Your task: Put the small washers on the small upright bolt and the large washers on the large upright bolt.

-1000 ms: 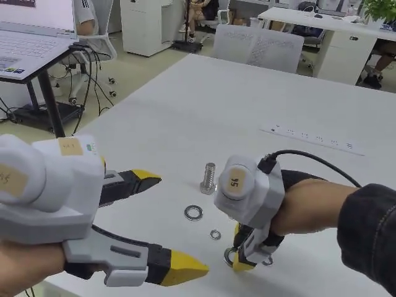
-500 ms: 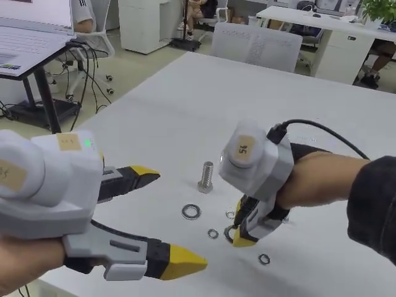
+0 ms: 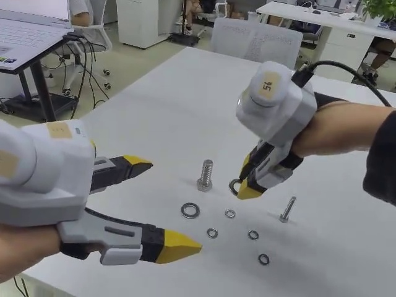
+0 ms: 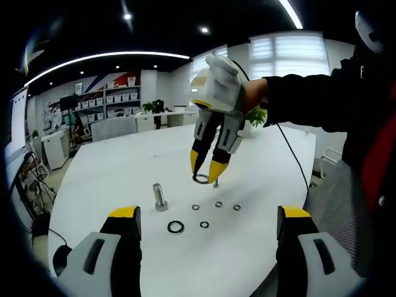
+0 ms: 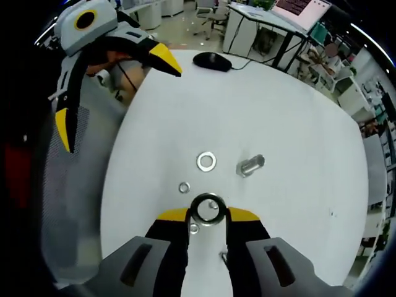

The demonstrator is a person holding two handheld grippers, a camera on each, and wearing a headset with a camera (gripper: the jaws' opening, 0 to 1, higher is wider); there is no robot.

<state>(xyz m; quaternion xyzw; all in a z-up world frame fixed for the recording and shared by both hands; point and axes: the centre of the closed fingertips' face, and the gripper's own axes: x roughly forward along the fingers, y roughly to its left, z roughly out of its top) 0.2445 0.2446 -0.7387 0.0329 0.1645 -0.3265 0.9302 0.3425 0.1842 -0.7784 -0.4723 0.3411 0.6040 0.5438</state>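
My right gripper (image 3: 245,188) hangs above the table, shut on a large washer (image 3: 236,187) that it holds just right of the large upright bolt (image 3: 206,175). The same washer (image 5: 206,209) sits between its yellow tips in the right gripper view. The small upright bolt (image 3: 288,209) stands further right. A second large washer (image 3: 190,210) lies flat in front of the large bolt. Several small washers (image 3: 230,213) are scattered between the two bolts. My left gripper (image 3: 159,204) stays open at the near left, with nothing between its jaws.
The white table (image 3: 185,105) stretches bare behind the bolts; its near edge runs just below the left gripper. A side desk with a laptop (image 3: 28,31) stands at the far left. Office chairs and desks lie beyond the table's far end.
My right gripper has risen from the table's near side with the large washer and moved up toward the large bolt. The small bolt and more small washers have come into sight. The left gripper stayed put.
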